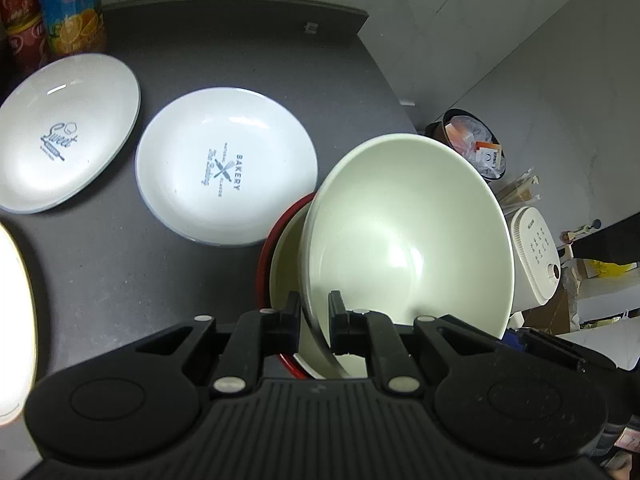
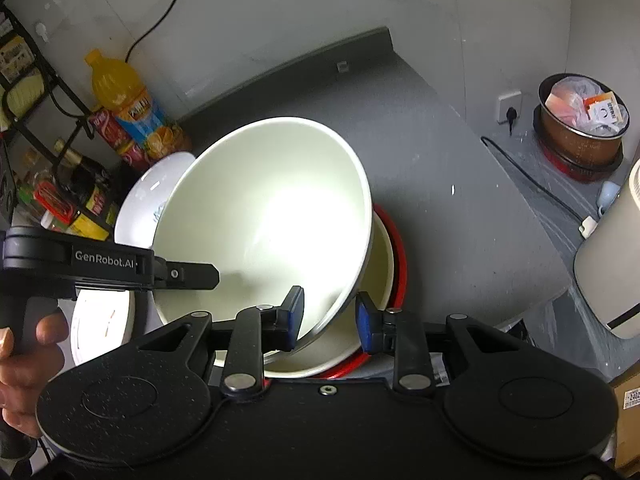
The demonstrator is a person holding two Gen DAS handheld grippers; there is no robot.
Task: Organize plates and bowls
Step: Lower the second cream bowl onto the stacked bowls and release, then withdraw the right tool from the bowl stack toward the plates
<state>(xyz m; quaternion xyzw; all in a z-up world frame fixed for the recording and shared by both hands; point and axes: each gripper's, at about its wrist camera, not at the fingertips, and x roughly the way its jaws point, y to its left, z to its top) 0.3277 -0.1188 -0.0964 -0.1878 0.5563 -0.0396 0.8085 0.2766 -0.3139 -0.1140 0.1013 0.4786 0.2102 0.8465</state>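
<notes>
Black fingers of the left gripper (image 1: pixel 314 314) pinch the near rim of a large cream ceramic bowl (image 1: pixel 404 236), one finger inside and one outside. It tilts up toward twelve o'clock over a second cream bowl nested in a red one (image 1: pixel 266 252) on the dark grey tabletop (image 1: pixel 224 52). The right gripper (image 2: pixel 330 316) straddles the opposite rim with blue-padded fingers apart, seemingly not clamped. Two white printed plates (image 1: pixel 226 166) lie at ten o'clock, so the left arm is nearer them.
</notes>
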